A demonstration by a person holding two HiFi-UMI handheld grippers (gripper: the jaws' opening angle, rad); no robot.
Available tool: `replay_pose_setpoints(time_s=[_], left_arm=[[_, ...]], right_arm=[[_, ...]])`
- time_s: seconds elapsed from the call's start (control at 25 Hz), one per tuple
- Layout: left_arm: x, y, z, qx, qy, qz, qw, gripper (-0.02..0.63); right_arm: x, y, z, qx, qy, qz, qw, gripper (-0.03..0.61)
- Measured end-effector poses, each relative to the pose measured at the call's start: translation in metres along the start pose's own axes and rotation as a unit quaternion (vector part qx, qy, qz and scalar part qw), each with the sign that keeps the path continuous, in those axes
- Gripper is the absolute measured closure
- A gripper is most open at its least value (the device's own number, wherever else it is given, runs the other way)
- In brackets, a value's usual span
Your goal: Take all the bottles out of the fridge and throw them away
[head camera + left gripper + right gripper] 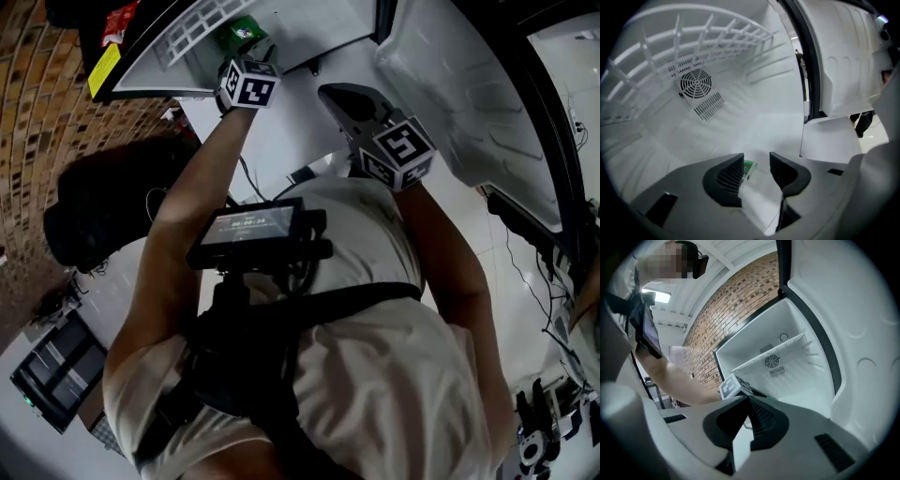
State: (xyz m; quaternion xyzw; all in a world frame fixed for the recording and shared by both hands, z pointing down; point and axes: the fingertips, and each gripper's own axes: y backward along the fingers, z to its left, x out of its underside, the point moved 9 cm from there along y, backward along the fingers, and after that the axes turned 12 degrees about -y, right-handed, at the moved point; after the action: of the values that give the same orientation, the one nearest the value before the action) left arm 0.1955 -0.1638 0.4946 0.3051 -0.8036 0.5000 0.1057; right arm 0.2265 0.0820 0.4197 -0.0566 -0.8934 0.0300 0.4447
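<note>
A green bottle (pixel 243 35) lies inside the open white fridge (pixel 309 28), just past my left gripper (pixel 240 58), which reaches into the compartment. In the left gripper view a green bit of the bottle (pixel 749 166) shows between the jaws of the left gripper (pixel 757 165), close to the left pad. The jaws stand apart with a gap beside it. My right gripper (pixel 332 96) hangs outside the fridge in front of its opening. In its own view the right gripper (pixel 749 402) has its dark pads together with nothing between them.
A white wire shelf (pixel 693 42) spans the fridge above a round fan vent (pixel 696 83). The fridge door (pixel 843 310) stands open at the right. A brick wall (pixel 37 112) is at the left, with a dark bag (pixel 94 216) and a case (pixel 56 370) on the floor.
</note>
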Motion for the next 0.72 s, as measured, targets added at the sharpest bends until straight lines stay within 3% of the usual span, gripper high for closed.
replay_pose_setpoints(time_s=[0.16, 0.24, 0.44, 0.6, 0.72], left_arm=[[0.005, -0.032, 0.020, -0.017, -0.021, 0.058, 0.9979, 0.428], [0.012, -0.047, 0.035, -0.027, -0.009, 0.079, 0.9965, 0.428], [0.027, -0.074, 0.073, -0.051, 0.097, 0.117, 0.9872, 0.407], [0.043, -0.088, 0.084, -0.060, 0.202, 0.147, 0.9665, 0.405], [0.054, -0.089, 0.084, -0.071, 0.244, 0.167, 0.9526, 0.405]], right_arm=[[0.001, 0.006, -0.007, -0.001, 0.002, 0.008, 1.000, 0.572], [0.004, 0.006, -0.011, 0.004, -0.002, 0.009, 1.000, 0.572], [0.008, 0.006, -0.019, 0.017, -0.010, 0.014, 1.000, 0.572], [0.010, 0.008, -0.027, 0.027, -0.010, 0.013, 1.000, 0.572], [0.009, 0.010, -0.029, 0.033, -0.012, 0.013, 0.999, 0.572]])
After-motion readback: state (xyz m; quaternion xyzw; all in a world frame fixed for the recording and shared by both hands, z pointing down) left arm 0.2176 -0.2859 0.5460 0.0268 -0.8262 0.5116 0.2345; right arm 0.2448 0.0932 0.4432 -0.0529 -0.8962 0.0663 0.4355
